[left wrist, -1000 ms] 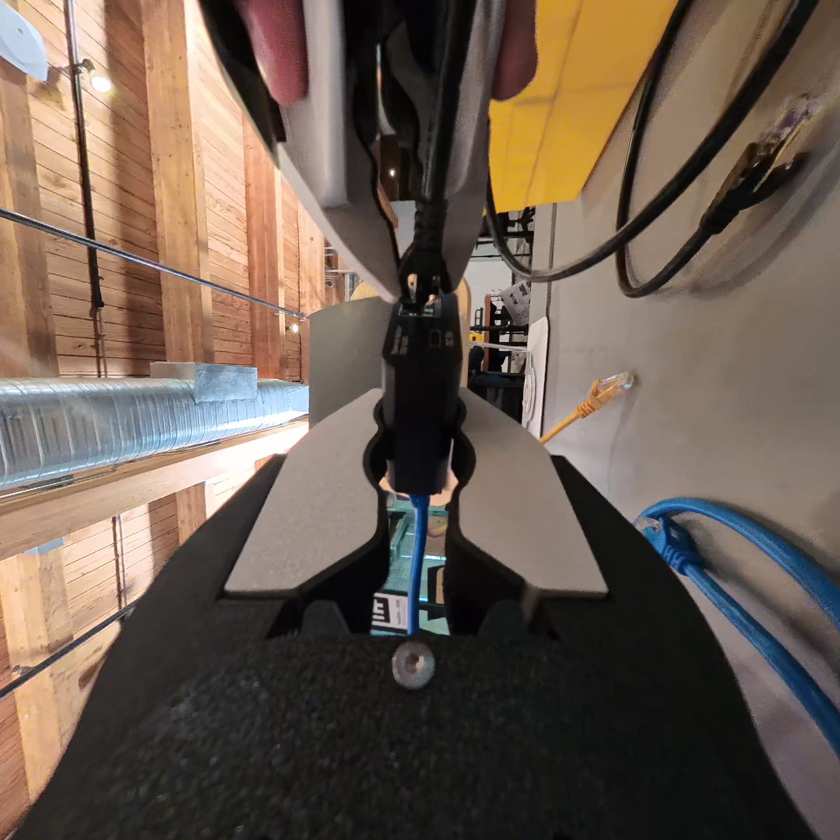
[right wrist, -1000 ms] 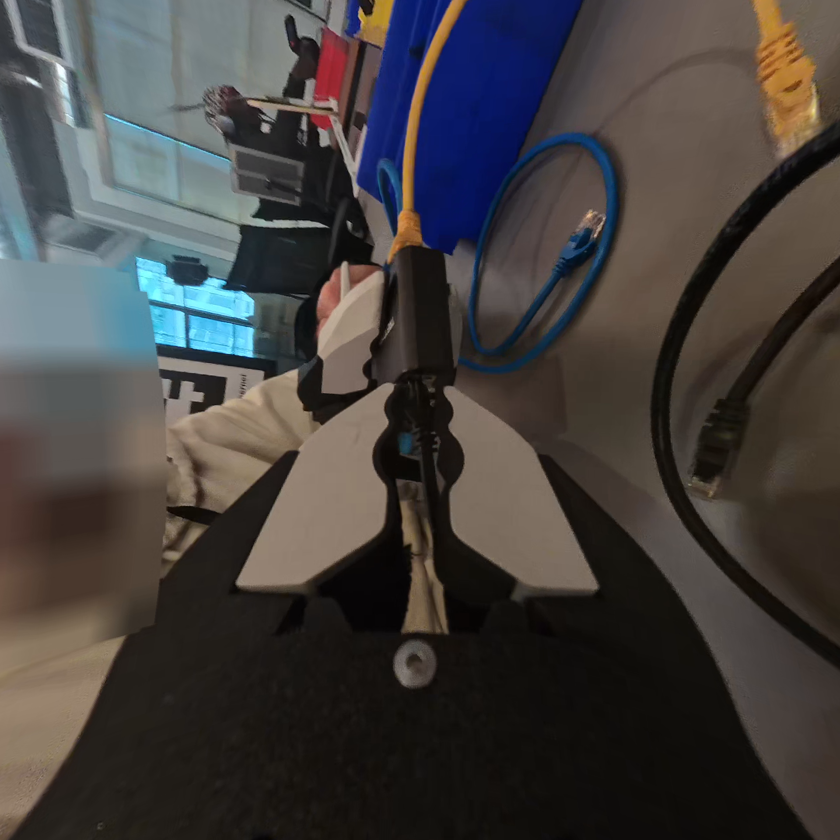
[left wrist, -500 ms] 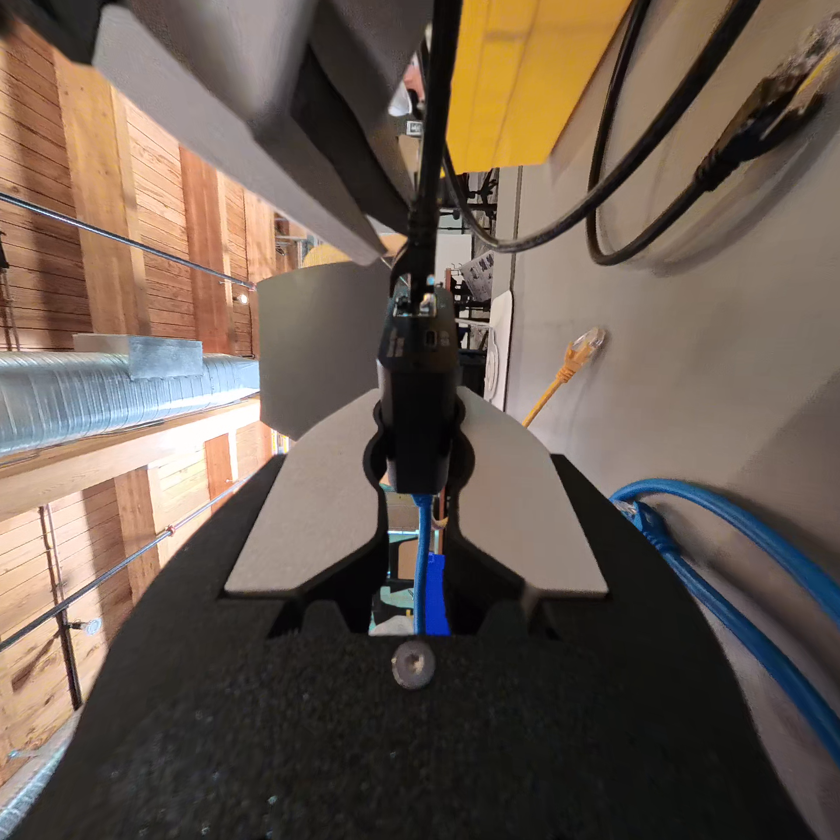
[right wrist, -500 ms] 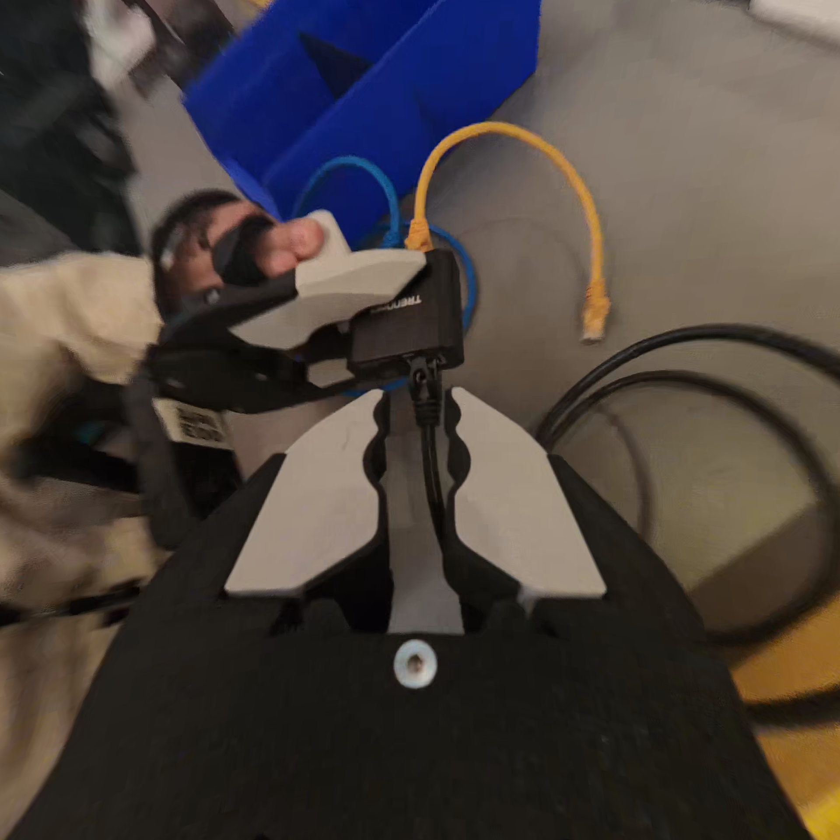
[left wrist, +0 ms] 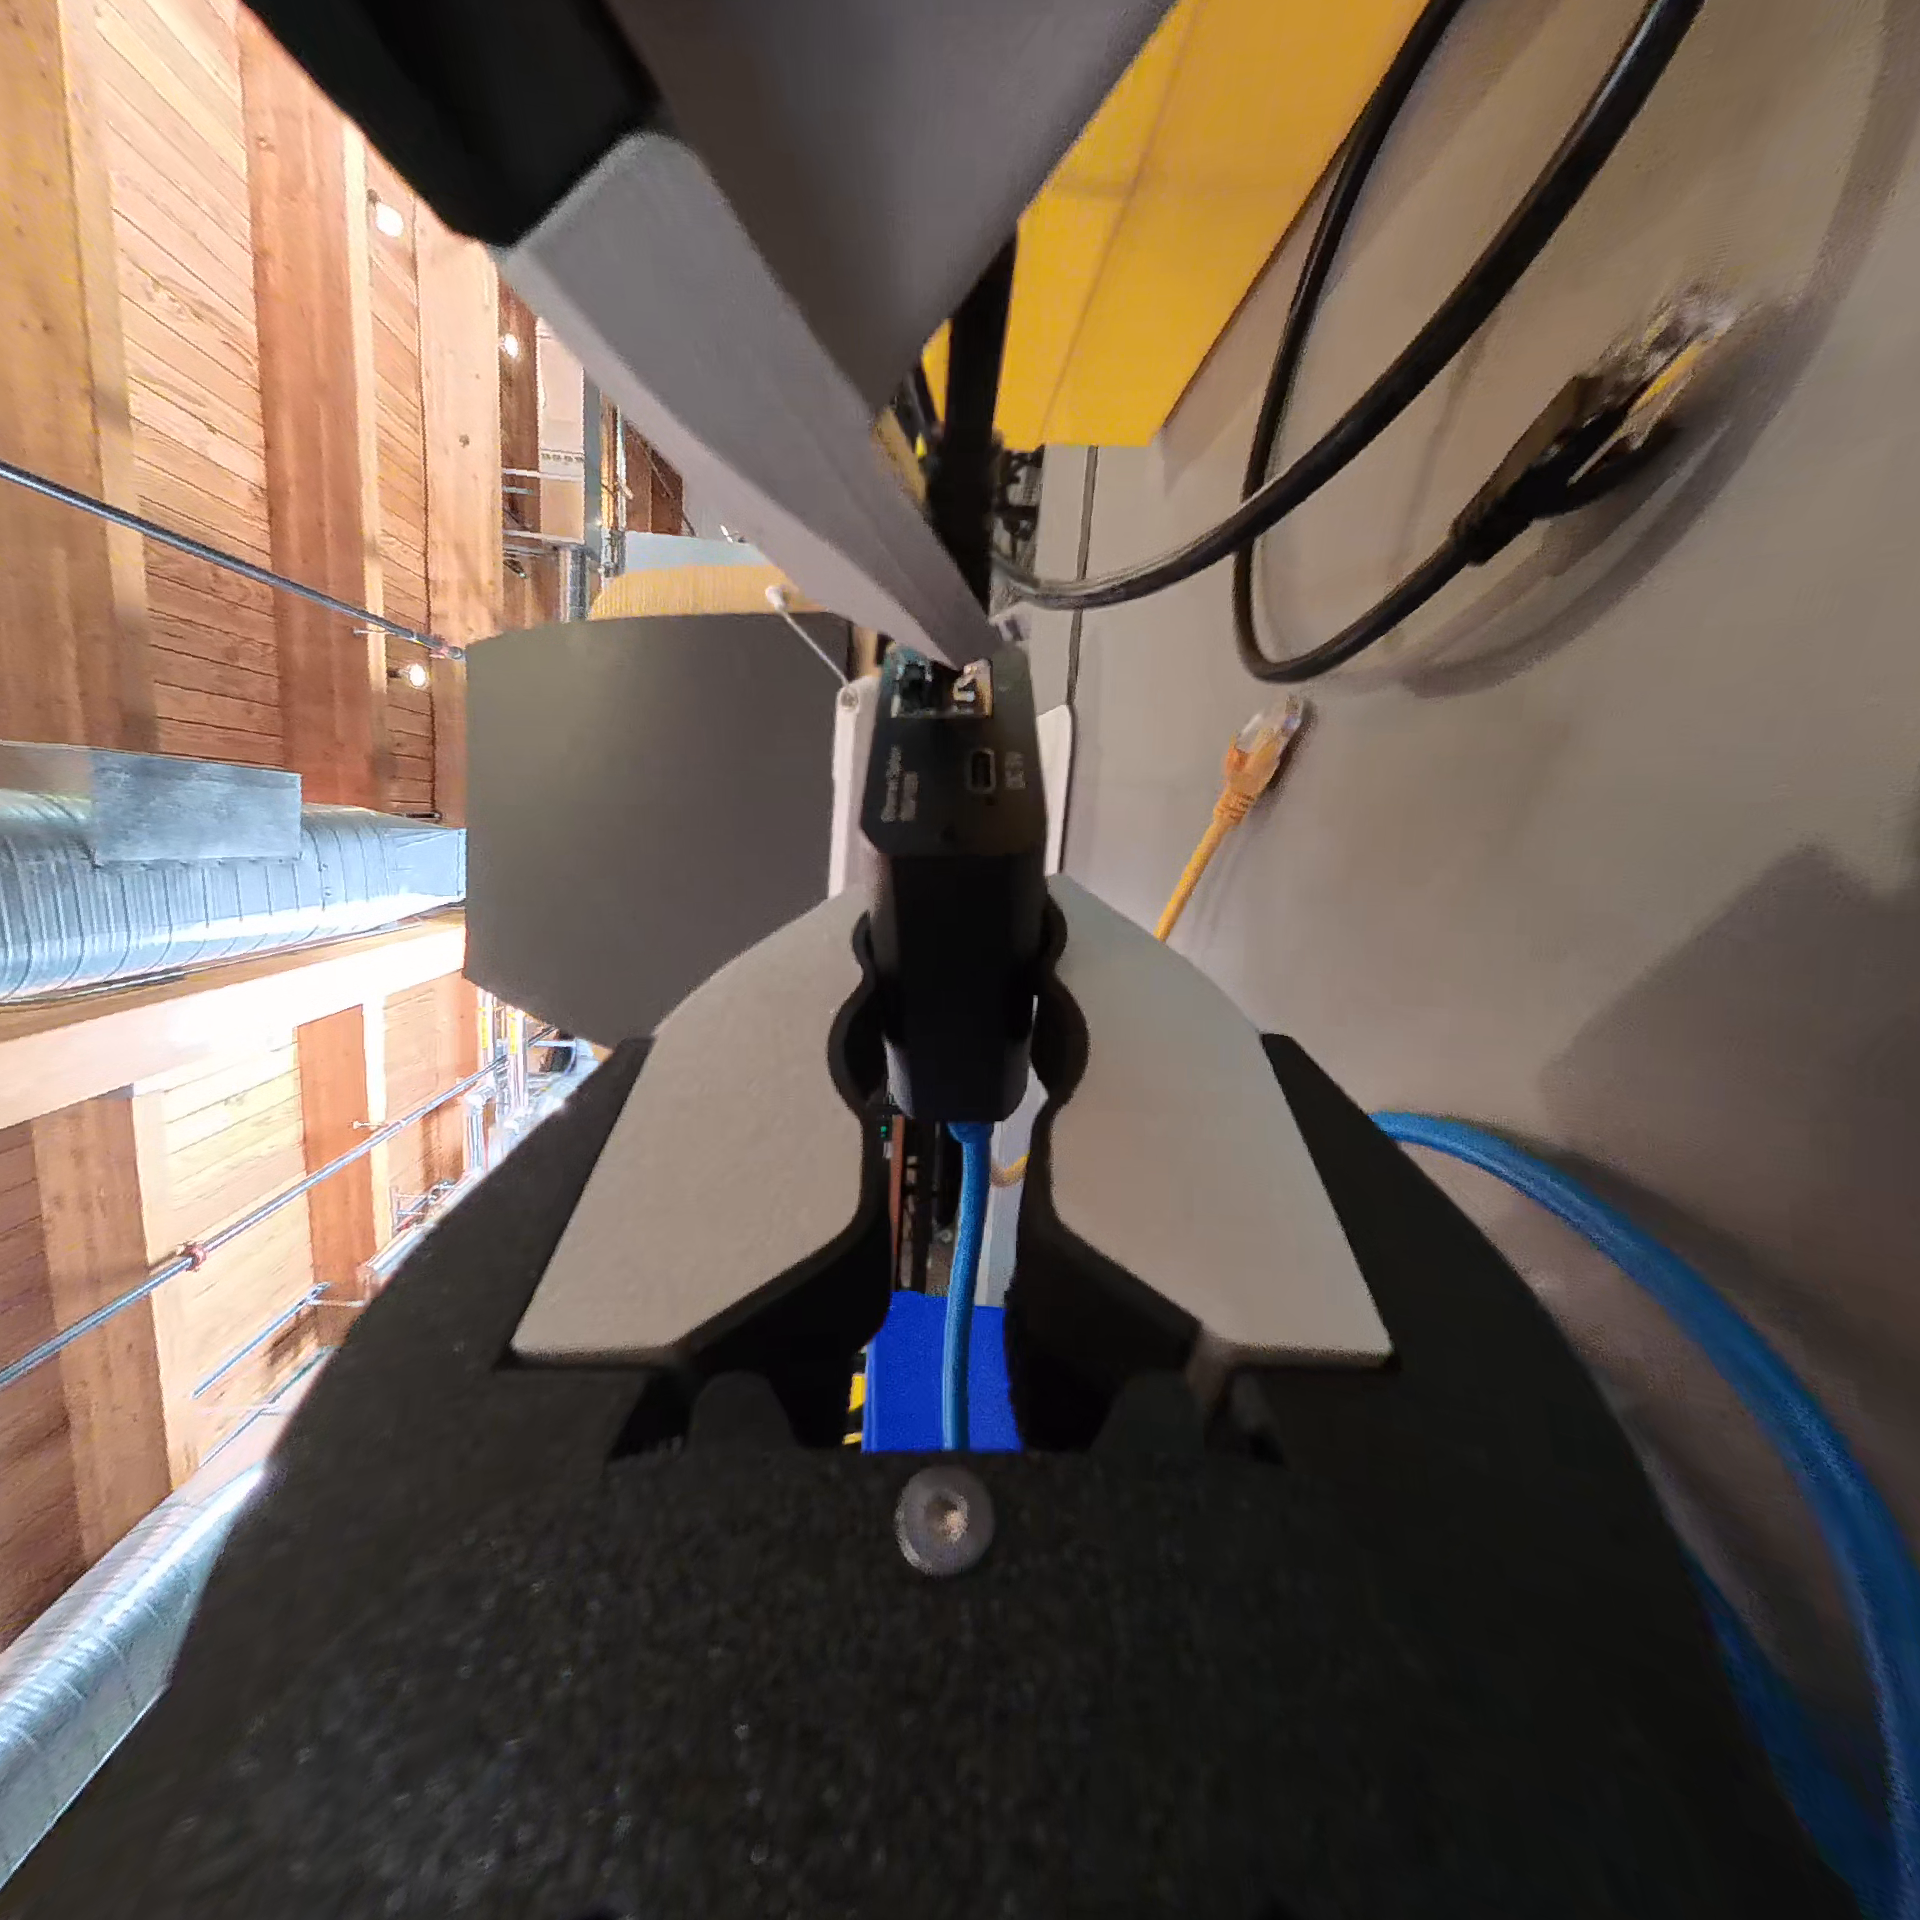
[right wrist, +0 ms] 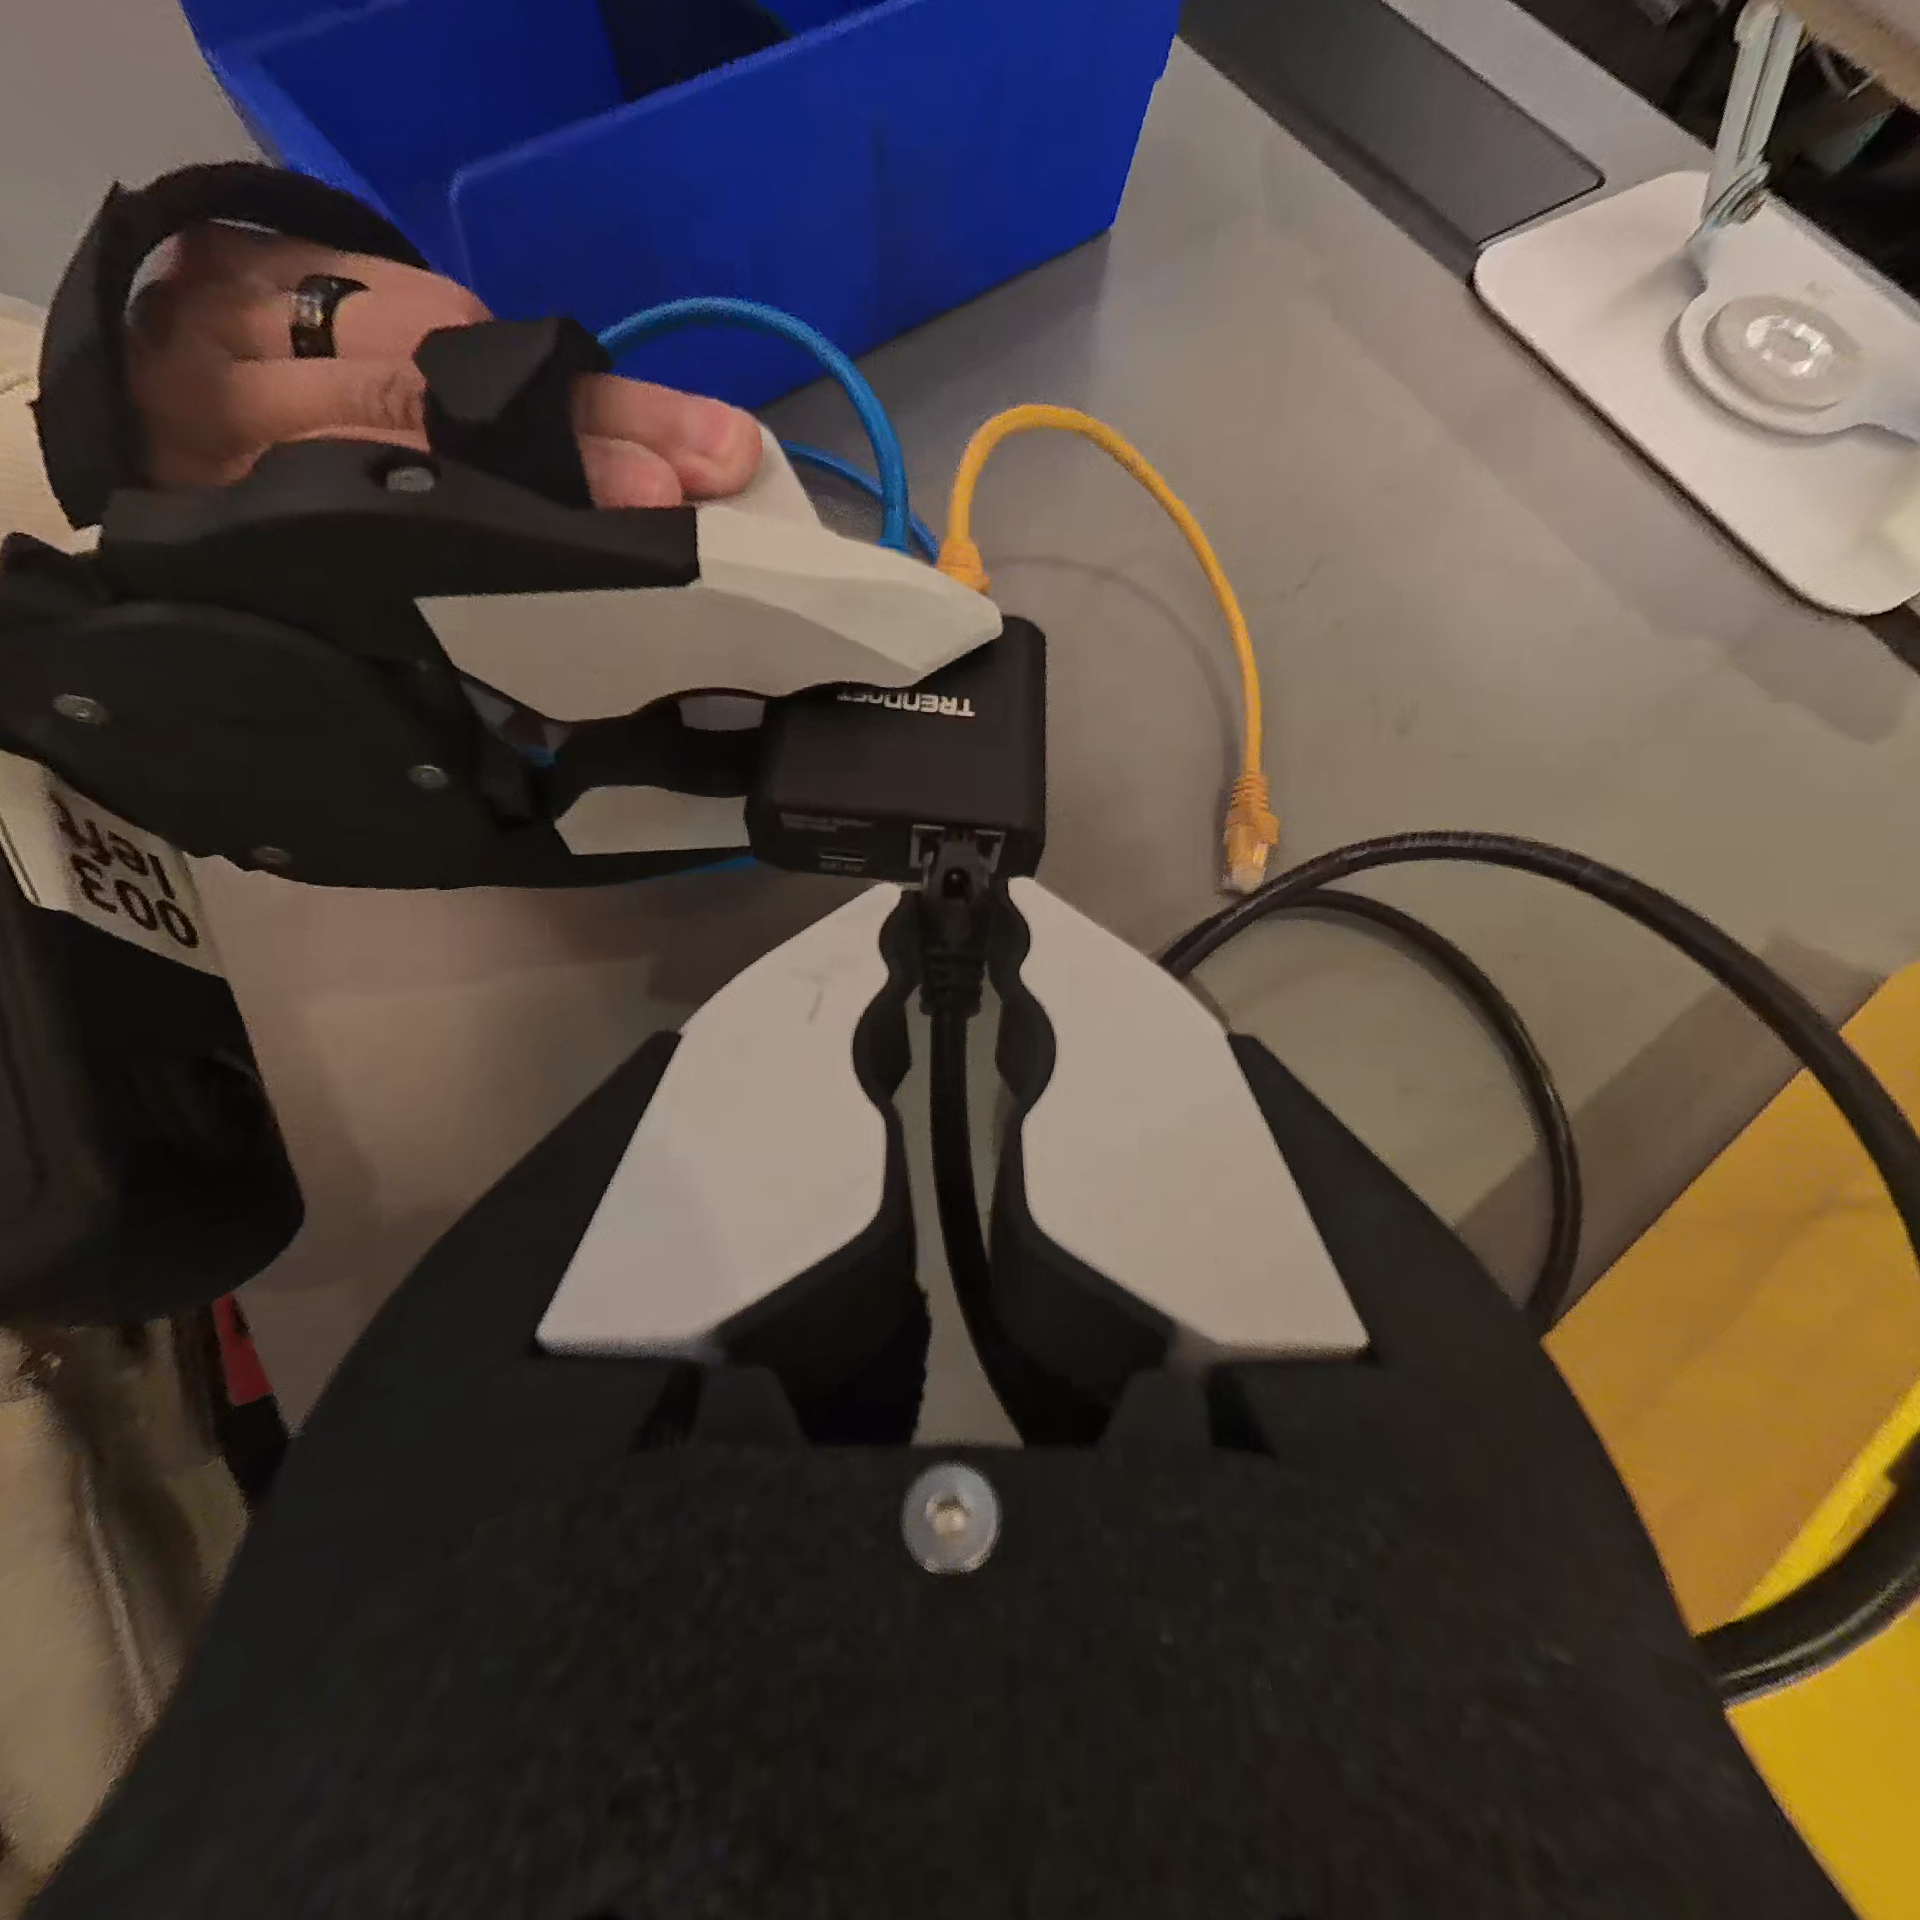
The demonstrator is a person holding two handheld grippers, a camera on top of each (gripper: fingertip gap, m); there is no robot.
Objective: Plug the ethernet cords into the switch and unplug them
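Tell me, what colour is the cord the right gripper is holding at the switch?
Black. The cord shows best in the right wrist view.

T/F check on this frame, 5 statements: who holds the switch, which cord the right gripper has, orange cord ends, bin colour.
1. The left gripper is shut on the switch. True.
2. The right gripper is shut on the blue cord. False: it is shut on the black cord, right behind the plug at the switch's front port.
3. The orange cord has one end at the switch and its other plug lying loose on the table. True.
4. The bin behind the switch is yellow. False: it is blue.
5. The blue cord leaves the switch's rear end between the left gripper's fingers. True.
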